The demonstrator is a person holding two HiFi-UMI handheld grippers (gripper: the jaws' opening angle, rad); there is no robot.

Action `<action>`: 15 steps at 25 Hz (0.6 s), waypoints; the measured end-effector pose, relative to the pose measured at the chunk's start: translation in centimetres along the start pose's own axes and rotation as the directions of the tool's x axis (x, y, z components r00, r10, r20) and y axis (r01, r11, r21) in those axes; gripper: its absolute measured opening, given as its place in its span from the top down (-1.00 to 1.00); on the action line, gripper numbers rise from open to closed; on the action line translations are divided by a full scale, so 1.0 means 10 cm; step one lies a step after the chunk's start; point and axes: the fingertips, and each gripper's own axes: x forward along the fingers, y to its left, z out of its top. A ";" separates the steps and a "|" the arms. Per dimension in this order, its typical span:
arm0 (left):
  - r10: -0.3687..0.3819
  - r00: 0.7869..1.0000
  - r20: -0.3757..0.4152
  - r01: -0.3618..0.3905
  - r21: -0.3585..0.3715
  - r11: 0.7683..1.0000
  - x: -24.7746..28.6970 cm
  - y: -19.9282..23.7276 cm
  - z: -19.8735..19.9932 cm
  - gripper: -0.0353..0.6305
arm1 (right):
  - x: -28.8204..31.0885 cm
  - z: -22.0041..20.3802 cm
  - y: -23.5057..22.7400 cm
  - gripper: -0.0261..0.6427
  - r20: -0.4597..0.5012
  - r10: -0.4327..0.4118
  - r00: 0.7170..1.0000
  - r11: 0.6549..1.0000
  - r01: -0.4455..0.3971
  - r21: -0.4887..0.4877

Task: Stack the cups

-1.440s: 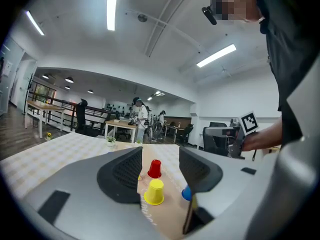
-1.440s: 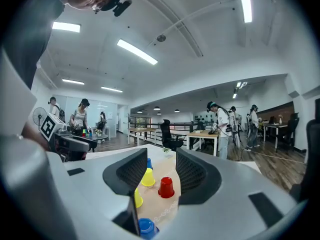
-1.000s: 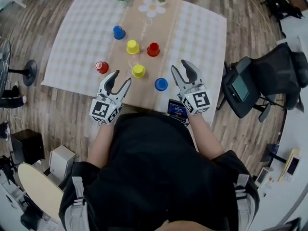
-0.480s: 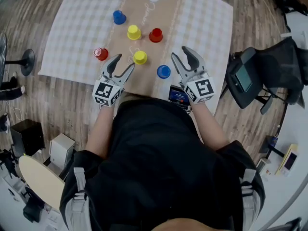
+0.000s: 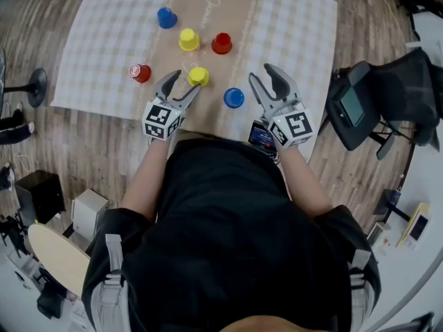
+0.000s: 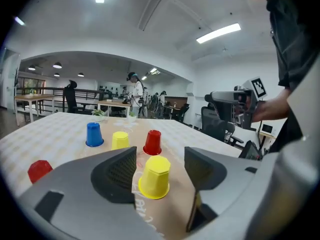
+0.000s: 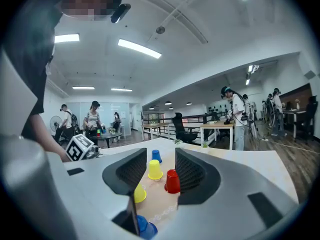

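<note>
Six cups stand upside down on the checked tablecloth (image 5: pixel 104 40). At the back are a blue cup (image 5: pixel 166 17), a yellow cup (image 5: pixel 188 39) and a red cup (image 5: pixel 221 43). A second red cup (image 5: pixel 139 72) sits at the left and seems tipped. My left gripper (image 5: pixel 183 85) points at the near yellow cup (image 5: pixel 198 76) (image 6: pixel 155 178), which stands just past its fingertips, untouched; its jaws are opening. The right gripper (image 5: pixel 264 76) hovers open and holds nothing, to the right of the near blue cup (image 5: pixel 234 97) (image 7: pixel 145 227).
A phone-like device (image 5: pixel 261 137) lies at the table's near edge under my right gripper. An office chair (image 5: pixel 377 102) stands to the right of the table. In the gripper views, people, desks and chairs fill the room behind.
My left gripper has moved forward and right, up to the near yellow cup, and its jaws have spread wider. The right gripper has hardly moved.
</note>
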 end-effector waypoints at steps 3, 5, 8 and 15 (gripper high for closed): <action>0.003 1.000 -0.024 -0.003 -0.021 1.000 0.17 0.01 -0.08 0.04 | -0.07 -0.05 -0.01 0.37 -0.002 0.020 1.000 1.000 -0.020 -0.002; -0.001 0.999 -0.044 0.001 -0.010 1.000 0.27 -0.01 -0.11 0.04 | -0.09 -0.06 -0.05 0.37 0.000 0.015 1.000 1.000 -0.015 0.012; 0.007 0.996 -0.088 -0.008 -0.011 1.000 0.37 -0.01 -0.19 0.04 | -0.08 -0.08 -0.07 0.38 -0.001 0.016 1.000 0.999 -0.016 0.029; 0.022 0.984 -0.178 -0.024 -0.005 1.000 0.51 0.05 -0.41 0.04 | 0.00 -0.06 -0.16 0.39 0.012 0.012 1.000 0.999 -0.012 0.050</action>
